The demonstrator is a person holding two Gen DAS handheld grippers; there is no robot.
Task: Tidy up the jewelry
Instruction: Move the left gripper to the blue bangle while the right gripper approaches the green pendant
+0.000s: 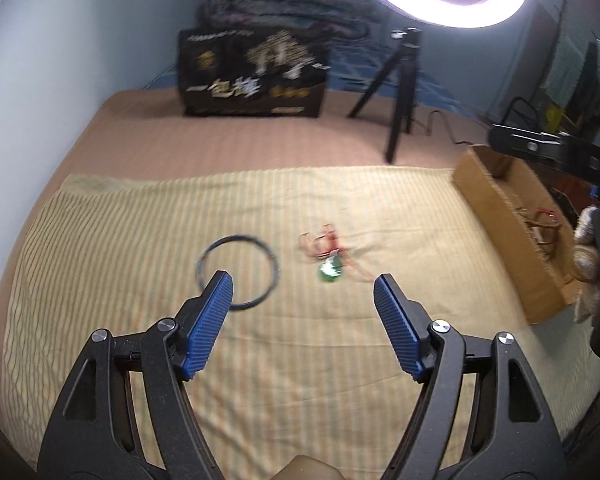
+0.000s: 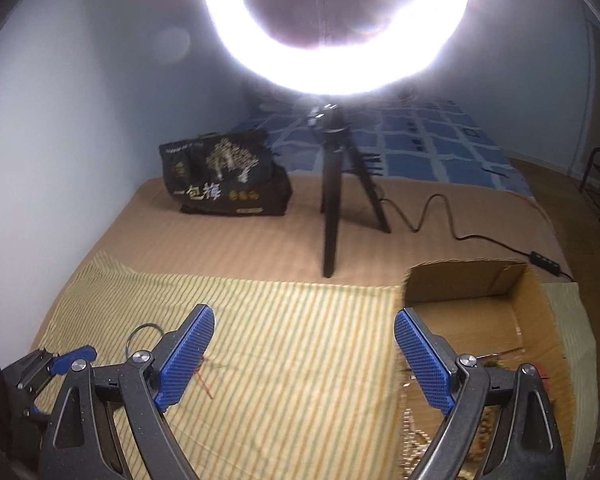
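Observation:
A dark ring bangle (image 1: 238, 270) lies on the striped yellow cloth (image 1: 260, 360). To its right lies a red cord necklace with a green pendant (image 1: 330, 268). My left gripper (image 1: 303, 286) is open and empty, hovering above the cloth with its left fingertip over the bangle's edge. A cardboard box (image 1: 512, 236) at the right holds several pieces of jewelry. My right gripper (image 2: 305, 322) is open and empty, its right finger over the box's (image 2: 472, 312) near left wall. The bangle (image 2: 142, 334) and red cord (image 2: 204, 380) show beside its left finger, and the left gripper's blue tip (image 2: 74, 358) shows at far left.
A ring light on a black tripod (image 2: 336, 184) stands behind the cloth, its cable (image 2: 460, 232) trailing right. A black printed bag (image 2: 228, 176) sits at the back left near the wall. A blue checked blanket (image 2: 440, 144) lies beyond.

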